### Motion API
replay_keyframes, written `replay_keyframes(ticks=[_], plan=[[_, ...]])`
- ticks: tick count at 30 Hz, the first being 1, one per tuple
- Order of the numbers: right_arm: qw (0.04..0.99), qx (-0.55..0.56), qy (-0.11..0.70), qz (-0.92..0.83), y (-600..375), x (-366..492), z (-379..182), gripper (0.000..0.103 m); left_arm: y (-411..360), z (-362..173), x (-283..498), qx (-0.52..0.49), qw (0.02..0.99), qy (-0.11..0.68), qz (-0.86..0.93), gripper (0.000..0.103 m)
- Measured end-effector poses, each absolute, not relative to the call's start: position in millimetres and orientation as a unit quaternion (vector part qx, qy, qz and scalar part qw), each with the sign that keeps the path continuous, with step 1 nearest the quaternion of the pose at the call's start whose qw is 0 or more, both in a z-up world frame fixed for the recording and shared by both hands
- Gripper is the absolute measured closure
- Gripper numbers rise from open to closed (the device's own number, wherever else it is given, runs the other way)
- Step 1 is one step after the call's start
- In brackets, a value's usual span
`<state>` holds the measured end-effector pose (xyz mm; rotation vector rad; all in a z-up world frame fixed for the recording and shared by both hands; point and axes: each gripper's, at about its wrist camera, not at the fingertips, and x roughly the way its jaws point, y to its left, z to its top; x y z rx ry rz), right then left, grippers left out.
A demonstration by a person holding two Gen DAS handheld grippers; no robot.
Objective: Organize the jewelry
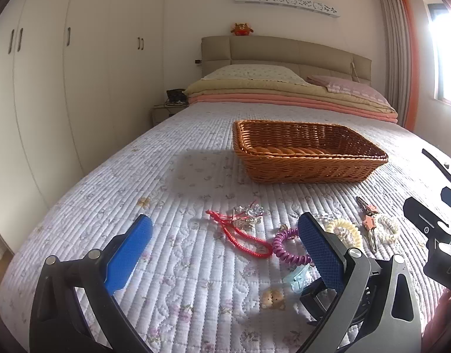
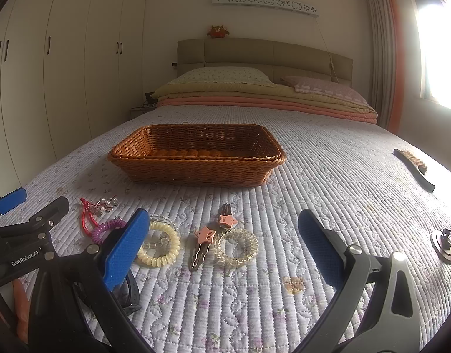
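Note:
A brown wicker basket sits on the quilted bed, with nothing visible inside. In front of it lie a red cord bracelet, a clear crystal piece, a purple spiral tie, a cream spiral tie, a clear beaded ring and two pink star hair clips. A light blue clip and a small bear charm lie nearest. My left gripper is open above the red cord. My right gripper is open above the hair clips.
A dark brush lies on the bed at the right. Folded blankets and pillows are stacked at the headboard. White wardrobes line the left wall. A small round metal stand is at the right edge.

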<state>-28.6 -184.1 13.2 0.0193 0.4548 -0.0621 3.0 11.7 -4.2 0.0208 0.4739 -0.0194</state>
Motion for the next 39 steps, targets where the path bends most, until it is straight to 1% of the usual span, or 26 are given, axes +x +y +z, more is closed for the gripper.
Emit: replay_keyframes(ticks=[39], plan=[[0.974,0.004,0.224,-0.032,-181.5,-29.4,13.7,0.006,8.3,-4.0,2.6,0.006,0.972,0.236,-0.019,0.007]])
